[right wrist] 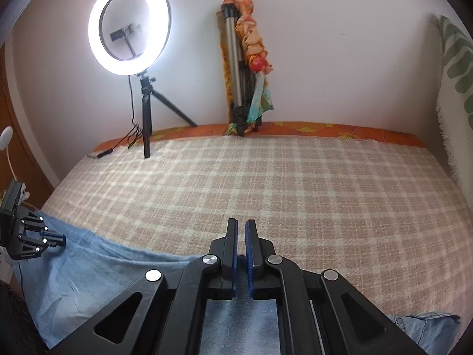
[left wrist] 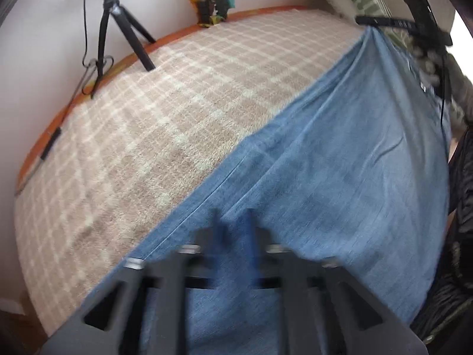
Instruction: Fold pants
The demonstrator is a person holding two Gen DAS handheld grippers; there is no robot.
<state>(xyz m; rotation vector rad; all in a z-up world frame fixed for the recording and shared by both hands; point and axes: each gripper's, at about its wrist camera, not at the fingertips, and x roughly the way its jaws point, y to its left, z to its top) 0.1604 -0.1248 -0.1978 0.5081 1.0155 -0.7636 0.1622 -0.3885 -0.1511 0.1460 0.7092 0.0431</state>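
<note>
The pants (left wrist: 340,162), light blue denim, lie spread on the bed's checked blanket (right wrist: 295,177), along the blanket's near edge and well apart from the ring light (right wrist: 130,26) that stands on a small tripod at the blanket's far side by the wall.

The right gripper (right wrist: 241,230) is over the pants' far edge with its jaws clenched; in the left wrist view a corner of the denim rises to it in a taut ridge, so it is grasping the pants.

The left gripper (left wrist: 233,222) points down over the pants near their edge on the blanket. Its jaws are blurred and stand part open with denim between them; whether they press on the cloth I cannot tell.

A folded tripod (right wrist: 236,68) wrapped in patterned cloth leans on the wall beyond the blanket.
</note>
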